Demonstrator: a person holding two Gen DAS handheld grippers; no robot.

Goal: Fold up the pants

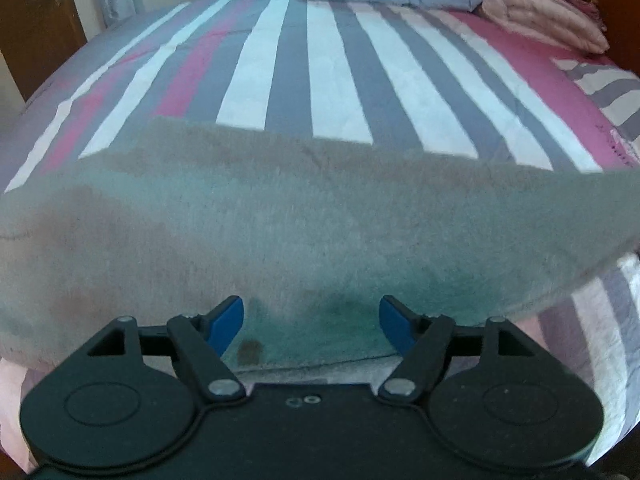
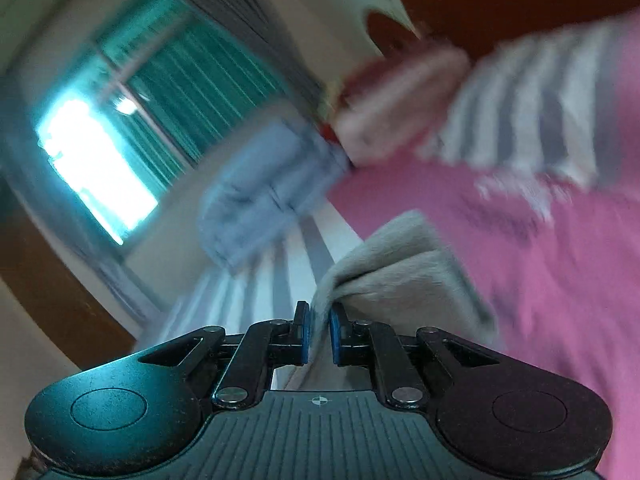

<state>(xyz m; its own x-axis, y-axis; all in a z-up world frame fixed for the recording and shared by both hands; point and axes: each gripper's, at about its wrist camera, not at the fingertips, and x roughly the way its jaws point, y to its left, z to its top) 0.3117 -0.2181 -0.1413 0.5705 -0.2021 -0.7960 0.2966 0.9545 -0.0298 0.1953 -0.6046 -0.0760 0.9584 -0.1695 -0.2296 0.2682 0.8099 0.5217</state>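
My right gripper pinched the grey pants; my left gripper hung open over them on the striped bedspread.

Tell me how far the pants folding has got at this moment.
Done: the grey fleece pants lie spread across the striped bedspread, apparently as a long band.

In hand: the right tool is shut on a bunched end of the pants, lifted off the bed. The left tool is open over the fabric, gripping nothing.

Left: carrying that end across and any further folds; no finished compact fold shows.
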